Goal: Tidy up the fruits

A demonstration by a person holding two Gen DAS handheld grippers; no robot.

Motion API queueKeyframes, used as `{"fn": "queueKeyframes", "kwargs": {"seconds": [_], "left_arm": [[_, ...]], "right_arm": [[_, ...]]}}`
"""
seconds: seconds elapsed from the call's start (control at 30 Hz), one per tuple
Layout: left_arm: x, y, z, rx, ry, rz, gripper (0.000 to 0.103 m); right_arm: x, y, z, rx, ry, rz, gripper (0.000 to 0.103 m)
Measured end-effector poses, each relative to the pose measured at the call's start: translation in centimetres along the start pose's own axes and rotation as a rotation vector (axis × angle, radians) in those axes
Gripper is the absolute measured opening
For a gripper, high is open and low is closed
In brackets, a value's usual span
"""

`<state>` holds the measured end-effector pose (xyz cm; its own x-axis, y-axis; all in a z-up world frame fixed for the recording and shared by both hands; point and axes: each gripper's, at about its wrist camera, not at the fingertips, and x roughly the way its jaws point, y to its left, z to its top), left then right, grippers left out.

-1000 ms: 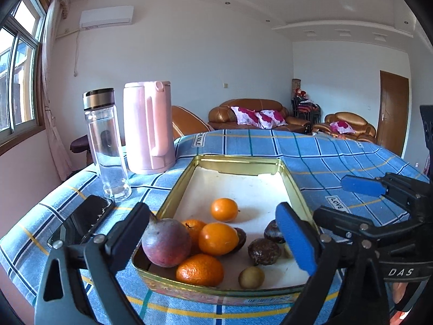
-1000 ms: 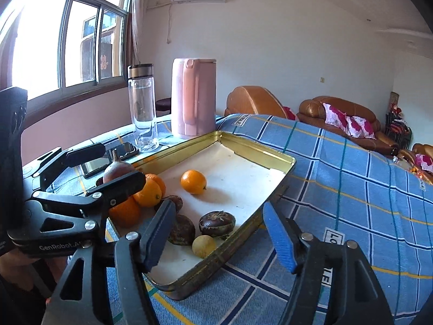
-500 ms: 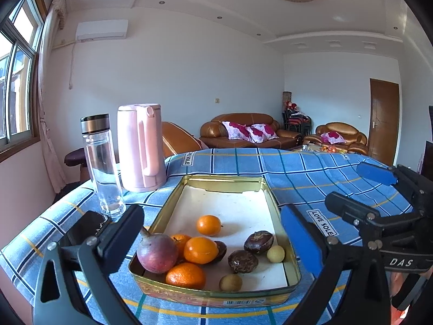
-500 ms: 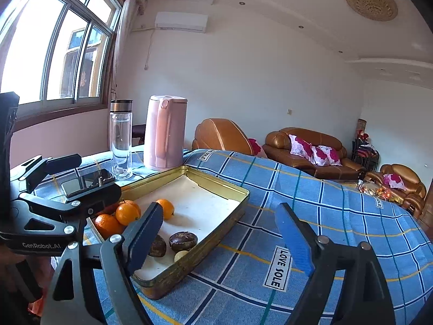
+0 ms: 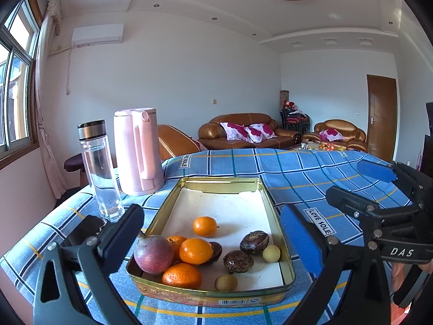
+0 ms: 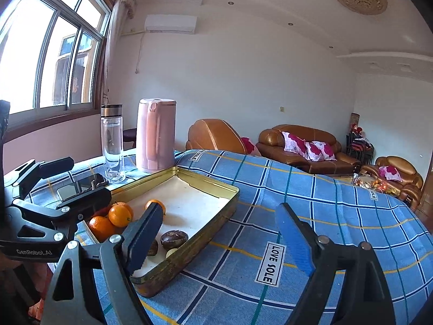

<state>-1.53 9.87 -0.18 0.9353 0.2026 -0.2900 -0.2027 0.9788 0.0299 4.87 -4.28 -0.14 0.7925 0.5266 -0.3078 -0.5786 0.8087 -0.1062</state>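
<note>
A gold metal tray (image 5: 278, 222) (image 6: 211, 187) lies on the blue checked tablecloth. In its near end lie several oranges (image 5: 196, 250) (image 6: 119, 214), a large red-purple fruit (image 5: 153, 254), dark wrinkled fruits (image 5: 254, 242) (image 6: 174, 238) and small yellow-green fruits (image 5: 271, 253). My left gripper (image 5: 216, 233) is open and empty, held back above the tray's near end. My right gripper (image 6: 219, 238) is open and empty, above the tray's right rim and the cloth. Each gripper shows at the edge of the other's view.
A clear water bottle (image 5: 100, 168) (image 6: 112, 143) and a pink kettle (image 5: 138, 151) (image 6: 155, 134) stand left of the tray. A dark phone (image 5: 84, 228) (image 6: 81, 185) lies near the bottle. Brown sofas (image 5: 243, 134) stand behind the table.
Both grippers have pulled back and risen away from the tray, so the tray and fruits look smaller and lower. Both stay open and empty. The fruits have not moved.
</note>
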Motion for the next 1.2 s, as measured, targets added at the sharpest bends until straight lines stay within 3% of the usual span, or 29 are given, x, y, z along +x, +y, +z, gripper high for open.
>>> {"fn": "queueKeyframes", "kwargs": {"seconds": [1.2], "left_arm": [[-0.38, -0.70, 0.35, 0.010, 0.003, -0.015, 0.103]], "right_arm": [[-0.08, -0.32, -0.25, 0.002, -0.001, -0.012, 0.087]]}}
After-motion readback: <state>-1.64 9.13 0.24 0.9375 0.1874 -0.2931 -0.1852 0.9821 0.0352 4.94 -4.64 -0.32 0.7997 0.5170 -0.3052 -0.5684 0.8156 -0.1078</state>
